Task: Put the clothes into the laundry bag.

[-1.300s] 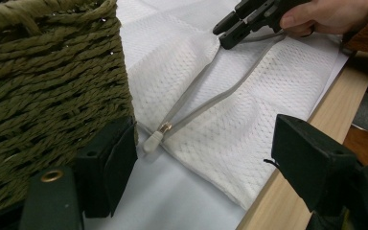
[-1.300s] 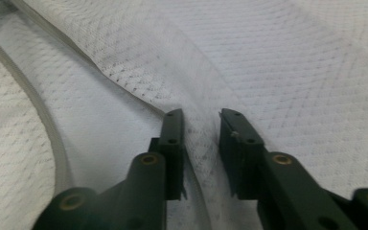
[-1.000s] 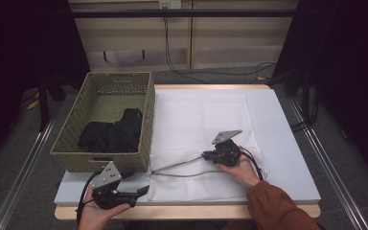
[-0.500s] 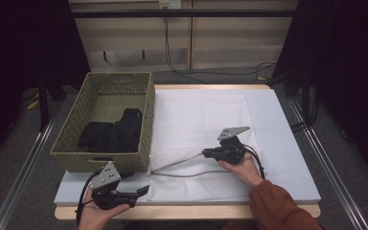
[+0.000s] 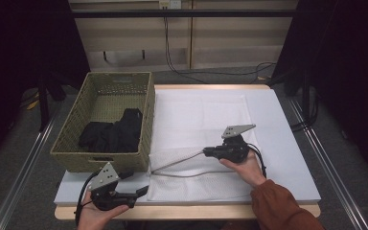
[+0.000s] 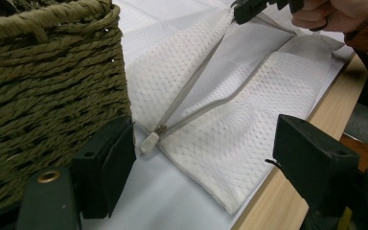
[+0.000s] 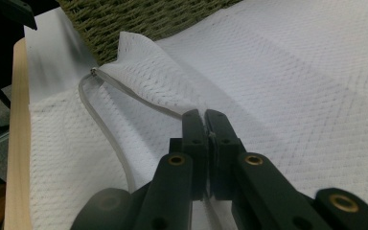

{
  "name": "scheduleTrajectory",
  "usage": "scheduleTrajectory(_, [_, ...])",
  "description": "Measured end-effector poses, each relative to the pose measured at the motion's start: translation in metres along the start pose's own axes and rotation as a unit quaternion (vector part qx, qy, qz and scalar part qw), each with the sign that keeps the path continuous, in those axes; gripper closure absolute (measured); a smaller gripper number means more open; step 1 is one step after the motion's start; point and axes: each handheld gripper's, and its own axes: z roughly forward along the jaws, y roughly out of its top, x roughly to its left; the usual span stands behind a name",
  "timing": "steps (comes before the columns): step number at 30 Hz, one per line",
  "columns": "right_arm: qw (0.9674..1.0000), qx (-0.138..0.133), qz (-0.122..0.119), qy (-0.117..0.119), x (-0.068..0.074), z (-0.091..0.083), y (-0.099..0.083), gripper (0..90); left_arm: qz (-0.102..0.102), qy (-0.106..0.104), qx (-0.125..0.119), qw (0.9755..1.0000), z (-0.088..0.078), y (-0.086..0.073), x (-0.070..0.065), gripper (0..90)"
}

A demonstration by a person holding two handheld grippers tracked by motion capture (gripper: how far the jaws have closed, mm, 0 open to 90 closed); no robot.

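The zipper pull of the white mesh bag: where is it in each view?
High view: zipper pull at the bag's near-left corner, beside the basket.
Left gripper view: lower centre, beside the basket.
Right gripper view: upper left, below the basket.
Shared landmark: the woven basket.

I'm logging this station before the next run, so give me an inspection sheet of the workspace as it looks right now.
Surface: table with a pale top and a wooden front edge.
Job's things: white mesh laundry bag lying flat near the front, its zipper opening parted; zipper pull at the end by the basket.
Clutter: woven basket at the table's left with dark clothing inside.
Grippers: right tool shut on the upper edge of the bag's opening, raising it; left tool open, jaws either side of the zipper pull, not touching it.
Cables: black cable trailing from the right tool; cables on the floor behind.
Surroundings: pale cabinet behind, dark sides.
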Motion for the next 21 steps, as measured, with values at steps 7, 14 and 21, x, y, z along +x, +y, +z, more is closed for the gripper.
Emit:
scheduleTrajectory(7, [0.9999,-0.009,0.002,0.008,0.001,-0.004,0.004,87.8,0.004,0.000,0.001,1.0000,0.000,0.000,0.000,22.3])
scheduleTrajectory(14, [0.9997,-0.022,0.005,0.013,0.000,-0.010,0.006,87.8,0.001,0.000,0.001,1.0000,0.000,0.000,0.000,22.2])
scheduleTrajectory(21, [0.9995,-0.027,0.002,0.018,0.001,-0.011,0.010,87.8,0.001,0.001,0.003,1.0000,0.000,0.000,-0.001,21.5])
